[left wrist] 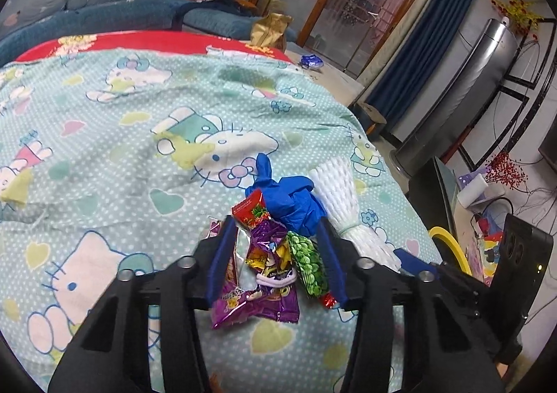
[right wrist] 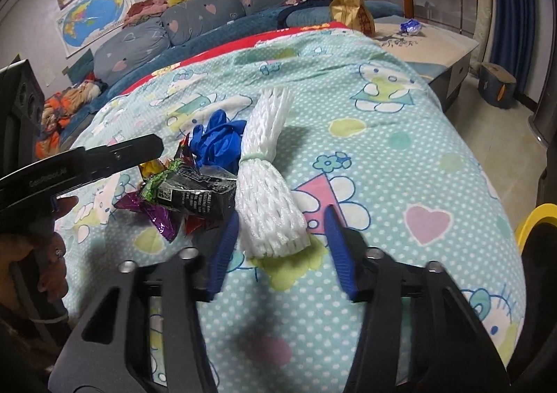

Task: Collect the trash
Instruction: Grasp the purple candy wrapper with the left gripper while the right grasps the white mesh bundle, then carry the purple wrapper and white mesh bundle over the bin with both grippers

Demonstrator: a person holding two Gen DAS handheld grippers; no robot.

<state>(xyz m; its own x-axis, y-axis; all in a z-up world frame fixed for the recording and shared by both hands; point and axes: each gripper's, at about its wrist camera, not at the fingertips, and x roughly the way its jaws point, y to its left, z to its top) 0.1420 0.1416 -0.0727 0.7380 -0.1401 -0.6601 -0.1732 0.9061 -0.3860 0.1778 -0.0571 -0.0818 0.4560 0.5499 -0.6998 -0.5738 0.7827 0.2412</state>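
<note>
A heap of trash lies on the Hello Kitty bedsheet [left wrist: 115, 149]. It holds crumpled snack wrappers [left wrist: 268, 253], a blue glove [left wrist: 289, 201] and a white foam net [left wrist: 334, 198]. My left gripper [left wrist: 275, 222] has its blue pads pressed on both sides of the wrapper bunch. In the right wrist view the foam net [right wrist: 268, 191] lies between the fingers of my right gripper [right wrist: 282, 213]. Its left pad touches the net, while sheet shows between the net and the right pad. The wrappers [right wrist: 188, 194] and the glove [right wrist: 216, 139] lie left of it.
A yellow bin rim [left wrist: 449, 246] shows past the bed's right edge. A brown paper bag [left wrist: 271, 31] stands at the bed's far end. A blue wrapper [left wrist: 311, 61] lies on a low table there. A person's hand [right wrist: 52, 253] holds the left gripper's handle.
</note>
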